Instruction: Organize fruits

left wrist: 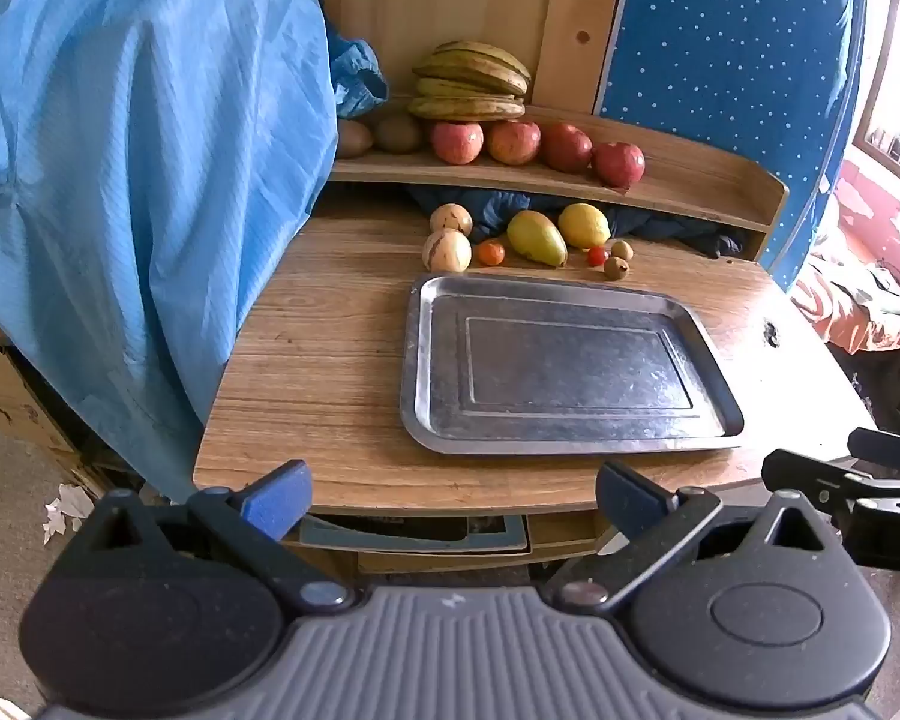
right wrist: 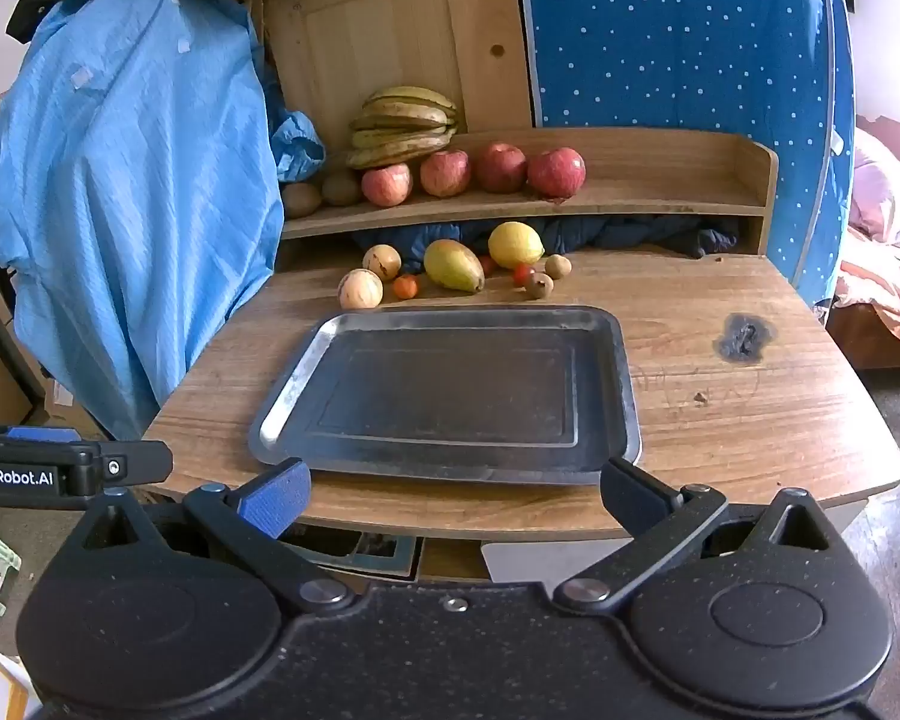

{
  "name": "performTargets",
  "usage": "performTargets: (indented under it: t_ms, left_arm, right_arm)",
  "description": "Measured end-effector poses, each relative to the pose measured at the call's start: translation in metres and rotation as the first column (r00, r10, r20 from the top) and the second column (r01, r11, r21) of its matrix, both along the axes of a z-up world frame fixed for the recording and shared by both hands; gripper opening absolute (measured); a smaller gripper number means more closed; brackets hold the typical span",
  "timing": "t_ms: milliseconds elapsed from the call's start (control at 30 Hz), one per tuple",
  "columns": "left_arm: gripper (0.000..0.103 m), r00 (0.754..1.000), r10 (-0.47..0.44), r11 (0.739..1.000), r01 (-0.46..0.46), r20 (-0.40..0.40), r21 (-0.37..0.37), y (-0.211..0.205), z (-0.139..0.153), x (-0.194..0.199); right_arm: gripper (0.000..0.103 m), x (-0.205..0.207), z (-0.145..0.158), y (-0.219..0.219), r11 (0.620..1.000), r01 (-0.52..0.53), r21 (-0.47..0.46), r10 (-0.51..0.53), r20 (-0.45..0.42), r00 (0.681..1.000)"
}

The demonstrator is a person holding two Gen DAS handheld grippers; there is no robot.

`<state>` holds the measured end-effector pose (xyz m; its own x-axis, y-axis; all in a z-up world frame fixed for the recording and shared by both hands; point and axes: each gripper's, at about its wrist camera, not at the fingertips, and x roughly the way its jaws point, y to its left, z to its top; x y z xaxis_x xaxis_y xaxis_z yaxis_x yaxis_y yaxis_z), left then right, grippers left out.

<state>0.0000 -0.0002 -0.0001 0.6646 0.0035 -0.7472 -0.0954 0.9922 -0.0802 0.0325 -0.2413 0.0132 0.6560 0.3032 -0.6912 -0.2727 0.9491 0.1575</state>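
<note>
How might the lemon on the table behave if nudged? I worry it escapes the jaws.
The lemon looks oval and smooth, so it would probably roll sideways. Its rind seems firm, likely tolerating a squeeze. The pear nearby might stop it.

Behind the pear (right wrist: 453, 264), a small red fruit (right wrist: 487, 264) is mostly hidden. On the shelf (left wrist: 690, 180), the leftmost brown fruit (left wrist: 351, 138) is partly covered by the blue cloth (left wrist: 138, 180).

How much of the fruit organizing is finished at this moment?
Nothing looks done: the metal tray holds no fruit. Nothing is in hand: the left hand-held gripper and right hand-held gripper are open. The pear, lemon and small fruits remain on the table.
</note>
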Motion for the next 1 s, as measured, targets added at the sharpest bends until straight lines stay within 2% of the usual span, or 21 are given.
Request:
performTargets:
  t_ms: [1000]
  left_arm:
    - [0.103, 1.0, 0.005, 1.0, -0.005, -0.015, 0.001, -0.0009, -0.0003, 0.001]
  right_arm:
    - [0.103, 0.0022, -0.0063, -0.0026, 1.0, -0.009, 0.004, 0.009, -0.013, 1.0]
